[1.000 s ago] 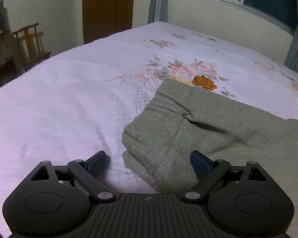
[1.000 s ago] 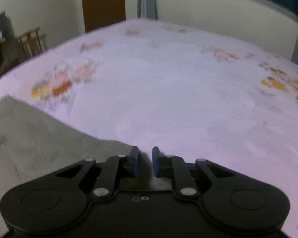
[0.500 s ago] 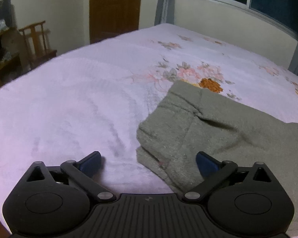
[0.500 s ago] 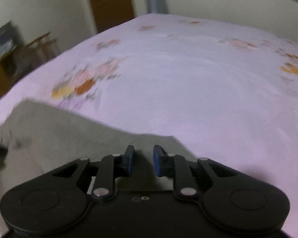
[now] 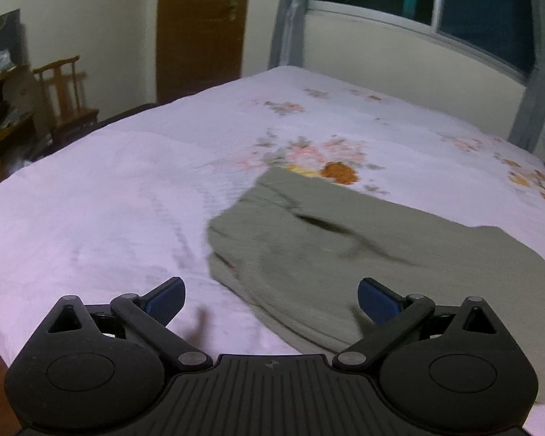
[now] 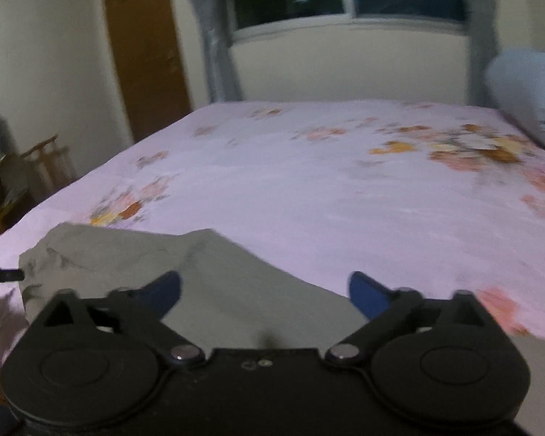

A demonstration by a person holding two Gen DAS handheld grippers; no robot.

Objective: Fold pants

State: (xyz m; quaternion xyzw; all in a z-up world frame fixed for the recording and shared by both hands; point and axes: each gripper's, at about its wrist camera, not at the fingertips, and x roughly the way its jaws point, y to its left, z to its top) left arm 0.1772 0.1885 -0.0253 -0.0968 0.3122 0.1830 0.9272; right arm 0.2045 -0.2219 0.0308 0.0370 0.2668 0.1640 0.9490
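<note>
Your pants (image 5: 309,254) lie folded into a compact stack on the bed (image 5: 109,200), beside its orange flower print. The left gripper (image 5: 270,299) stands wide apart and empty; the right gripper (image 6: 265,290) is opening above them, gripping nothing. Little seems left.

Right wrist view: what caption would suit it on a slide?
Right gripper opening, nothing between its jaws, above folded grey-green pants on a floral bedspread.

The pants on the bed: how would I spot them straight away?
Look at the big bed with the pale pink flowered sheet. Near its front edge lies the pants, a flat folded heap of plain grey-green cloth. It is the only dull, unpatterned thing on the sheet.
</note>
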